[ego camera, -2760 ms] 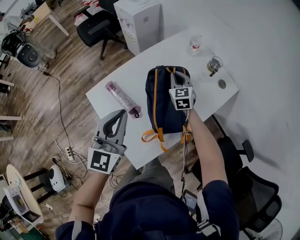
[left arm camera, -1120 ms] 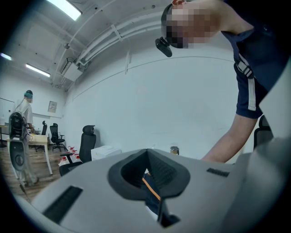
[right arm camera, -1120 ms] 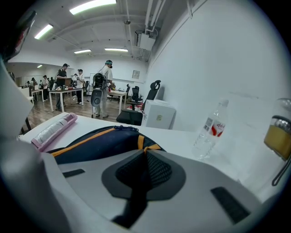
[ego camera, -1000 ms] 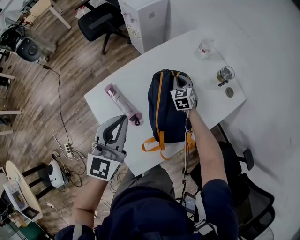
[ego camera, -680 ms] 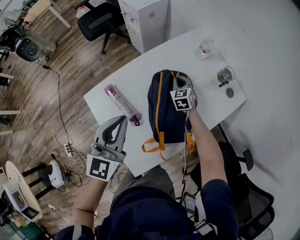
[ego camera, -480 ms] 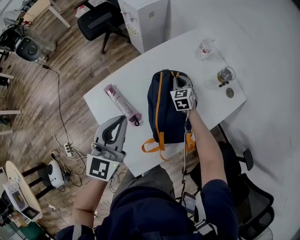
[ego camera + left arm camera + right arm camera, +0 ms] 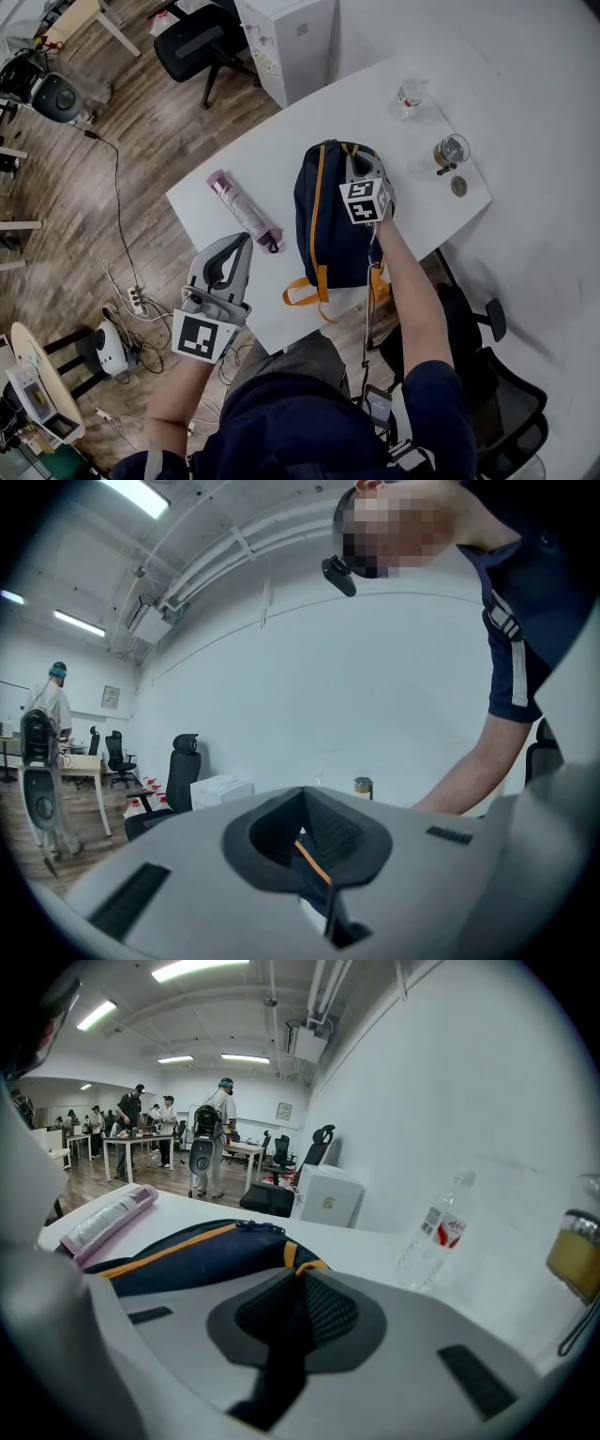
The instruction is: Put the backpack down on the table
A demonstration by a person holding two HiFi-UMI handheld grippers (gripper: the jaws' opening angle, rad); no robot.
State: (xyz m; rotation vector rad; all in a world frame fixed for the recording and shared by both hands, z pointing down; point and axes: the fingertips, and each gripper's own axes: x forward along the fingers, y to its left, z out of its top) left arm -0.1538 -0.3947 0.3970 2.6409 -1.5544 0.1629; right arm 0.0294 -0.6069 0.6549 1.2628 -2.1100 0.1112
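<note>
The person leans forward with both bare forearms out of dark short sleeves. The right arm stretches straight ahead and far, and its wrist tips the right gripper downward, marker cube facing up. That gripper's jaws are almost together and have just been easing open a little. The dark backpack handle runs between them, and the pads are on it. The left arm reaches out on the near left side, lower in the head view and well apart from the right. It holds the left gripper close to level, jaws closed tip to tip with nothing gripped.
</note>
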